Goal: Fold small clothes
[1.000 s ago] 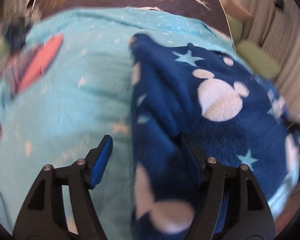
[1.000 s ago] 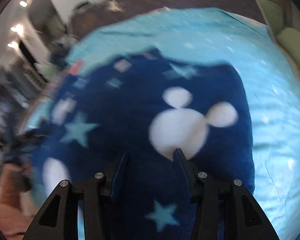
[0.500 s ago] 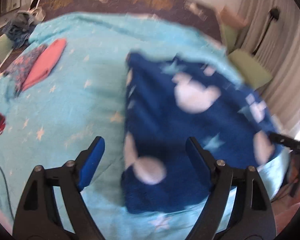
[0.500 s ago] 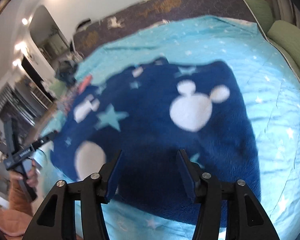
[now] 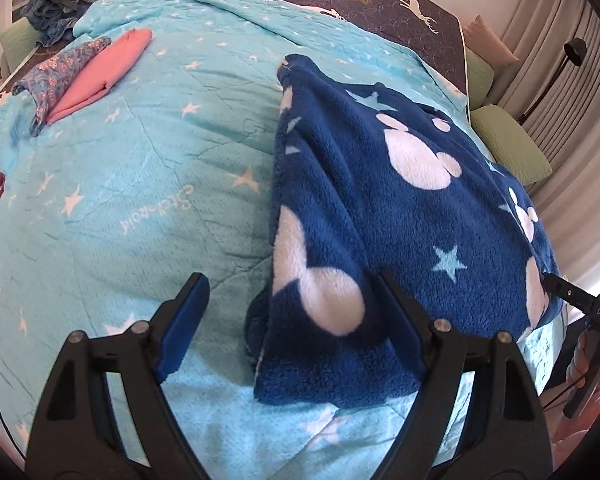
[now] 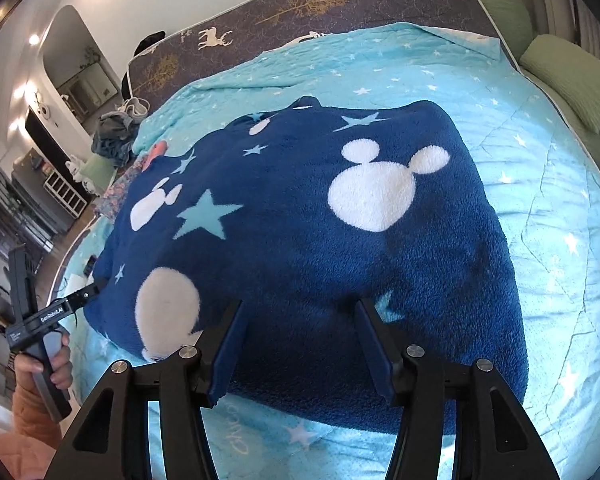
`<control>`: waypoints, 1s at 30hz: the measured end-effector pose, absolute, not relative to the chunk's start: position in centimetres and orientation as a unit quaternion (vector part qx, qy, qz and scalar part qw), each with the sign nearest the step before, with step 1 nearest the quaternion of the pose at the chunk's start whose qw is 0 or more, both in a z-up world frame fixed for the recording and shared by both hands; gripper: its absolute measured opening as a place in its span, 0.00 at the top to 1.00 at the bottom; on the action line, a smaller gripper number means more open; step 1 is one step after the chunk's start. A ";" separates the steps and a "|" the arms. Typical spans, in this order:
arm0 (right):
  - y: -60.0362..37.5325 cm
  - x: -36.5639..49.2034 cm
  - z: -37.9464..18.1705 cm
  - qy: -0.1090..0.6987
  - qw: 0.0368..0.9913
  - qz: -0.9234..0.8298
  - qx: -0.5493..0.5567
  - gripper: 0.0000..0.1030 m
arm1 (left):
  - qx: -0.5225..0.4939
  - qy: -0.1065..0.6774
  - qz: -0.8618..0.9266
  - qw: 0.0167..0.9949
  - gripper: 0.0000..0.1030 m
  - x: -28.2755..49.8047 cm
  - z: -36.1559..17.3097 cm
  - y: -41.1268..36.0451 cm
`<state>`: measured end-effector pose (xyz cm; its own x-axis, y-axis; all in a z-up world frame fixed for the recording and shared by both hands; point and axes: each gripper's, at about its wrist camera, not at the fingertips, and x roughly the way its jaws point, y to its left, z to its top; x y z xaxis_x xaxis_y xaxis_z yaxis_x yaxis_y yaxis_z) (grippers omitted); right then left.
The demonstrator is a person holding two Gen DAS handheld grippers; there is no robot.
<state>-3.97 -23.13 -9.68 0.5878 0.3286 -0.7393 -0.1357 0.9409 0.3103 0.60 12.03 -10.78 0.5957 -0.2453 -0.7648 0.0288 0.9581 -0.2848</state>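
— Fleece [image 5: 412,208] lies folded on the turquoise bedspread [image 5: 140,184], yes?
— Yes. Left gripper [image 5: 290,300] has just spread, near edge loose between its jaws. Right gripper [image 6: 298,330] spread above it, pinching nothing.

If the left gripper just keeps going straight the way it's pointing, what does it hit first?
Most likely the blue fleece garment: the left gripper, open, points down at its near folded edge on the turquoise bedspread. Depth is unclear, so its left finger may meet the bedspread instead.
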 end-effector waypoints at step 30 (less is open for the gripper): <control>-15.0 -3.3 -10.9 0.454 0.867 0.197 0.057 0.38 | -0.171 0.434 -0.199 0.862 0.49 -0.2 -12.0 13.7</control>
<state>-3.34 -15.05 -10.91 0.5093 0.3940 -0.7651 -0.2901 0.9156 0.2783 -0.16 13.65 -11.96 0.5436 -0.4920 -0.6801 0.1949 0.8620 -0.4679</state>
